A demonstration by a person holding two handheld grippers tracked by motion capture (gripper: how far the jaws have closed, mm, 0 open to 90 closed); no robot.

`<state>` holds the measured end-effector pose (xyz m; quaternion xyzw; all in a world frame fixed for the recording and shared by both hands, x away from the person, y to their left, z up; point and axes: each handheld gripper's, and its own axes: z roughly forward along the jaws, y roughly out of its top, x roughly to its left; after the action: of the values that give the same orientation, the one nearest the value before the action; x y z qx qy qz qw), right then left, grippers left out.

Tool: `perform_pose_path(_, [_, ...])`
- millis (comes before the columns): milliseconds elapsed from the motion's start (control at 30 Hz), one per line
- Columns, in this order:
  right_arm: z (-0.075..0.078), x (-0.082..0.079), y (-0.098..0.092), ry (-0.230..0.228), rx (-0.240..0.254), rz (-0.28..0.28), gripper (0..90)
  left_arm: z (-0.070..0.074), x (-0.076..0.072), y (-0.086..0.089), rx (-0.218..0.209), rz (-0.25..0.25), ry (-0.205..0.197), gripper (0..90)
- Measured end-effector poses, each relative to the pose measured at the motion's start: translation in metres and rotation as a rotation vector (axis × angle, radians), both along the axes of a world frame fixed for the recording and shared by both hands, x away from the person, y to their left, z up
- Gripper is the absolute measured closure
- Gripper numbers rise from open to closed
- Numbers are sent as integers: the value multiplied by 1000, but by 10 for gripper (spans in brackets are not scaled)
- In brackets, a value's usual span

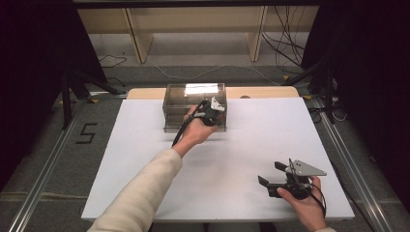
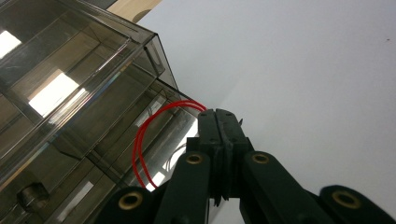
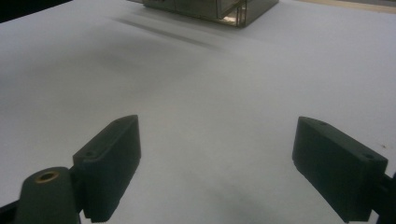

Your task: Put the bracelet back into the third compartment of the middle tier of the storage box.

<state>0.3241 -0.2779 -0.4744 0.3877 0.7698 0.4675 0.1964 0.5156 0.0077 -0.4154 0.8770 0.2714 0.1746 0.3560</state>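
smoked clear plastic box [image 1: 195,106] glossy; table sheet [image 1: 232,159] matt white; gripper jaws matt black plastic

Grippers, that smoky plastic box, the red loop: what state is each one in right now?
left gripper: jaws pressed shut, tips at the box's front where the red loop meets them; what they pinch is hidden.
right gripper: jaws wide open, holding nothing, over bare table.
clear drawer box: upright at the table's far side.
red loop: curves from the jaw tips, against the box front.

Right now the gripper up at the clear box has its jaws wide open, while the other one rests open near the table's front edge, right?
Not quite. The left gripper at the clear box has its jaws closed together, as the left gripper view shows. The right gripper does sit open near the table's front edge.
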Motion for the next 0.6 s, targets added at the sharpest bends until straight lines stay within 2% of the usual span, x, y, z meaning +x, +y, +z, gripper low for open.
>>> perform_pose_path(600, [0,0,0,0,0,1,165,-3,5,-3,7,7,3,899])
